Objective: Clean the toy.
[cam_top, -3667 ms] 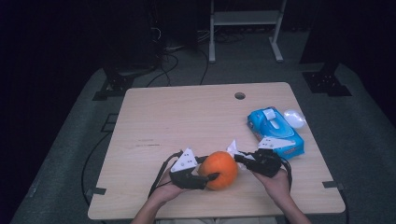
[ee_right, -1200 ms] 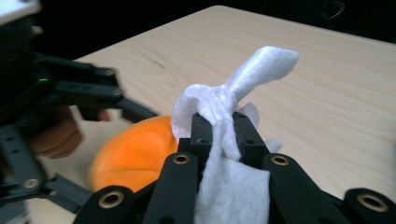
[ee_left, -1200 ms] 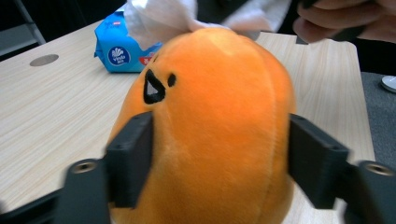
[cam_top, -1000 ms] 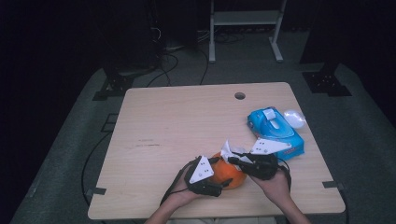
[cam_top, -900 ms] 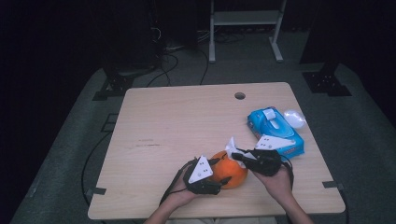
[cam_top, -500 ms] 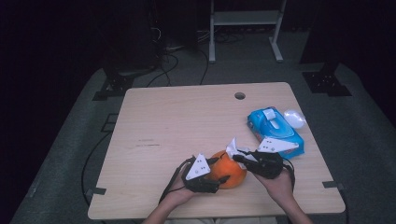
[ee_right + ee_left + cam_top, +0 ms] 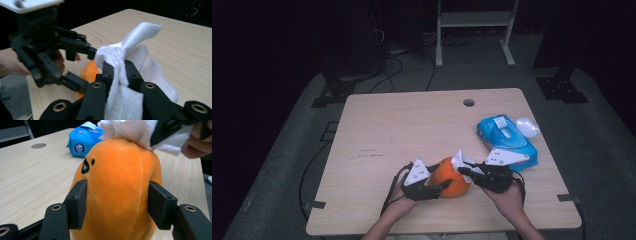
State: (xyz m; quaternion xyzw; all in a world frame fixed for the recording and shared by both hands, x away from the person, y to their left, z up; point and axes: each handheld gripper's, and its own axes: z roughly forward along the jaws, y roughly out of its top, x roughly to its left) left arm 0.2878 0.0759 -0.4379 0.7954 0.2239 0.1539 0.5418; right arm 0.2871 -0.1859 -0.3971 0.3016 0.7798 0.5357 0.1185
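Note:
An orange plush toy (image 7: 451, 177) with a small black face (image 7: 86, 166) stands near the table's front edge. My left gripper (image 7: 439, 176) comes at it from the left. Its jaws have just been closing, and both pads (image 7: 78, 203) now press into the toy's sides. My right gripper (image 7: 463, 170) reaches in from the right, shut on a bunched white wipe (image 7: 130, 50). The wipe (image 7: 130, 130) rests on the top of the toy (image 7: 87, 72). In the right gripper view the left gripper (image 7: 87, 70) sits just behind the wipe.
A blue pack of wipes (image 7: 507, 140) lies at the table's right, with a small pale object (image 7: 527, 126) beside it. A round cable hole (image 7: 468, 102) sits near the far edge. The wooden tabletop (image 7: 402, 130) stretches bare to the left and back.
The left gripper's jaws have narrowed onto the toy's sides. The wipe in the right gripper has shifted slightly on the toy's top. Both hands stay in nearly the same spot.

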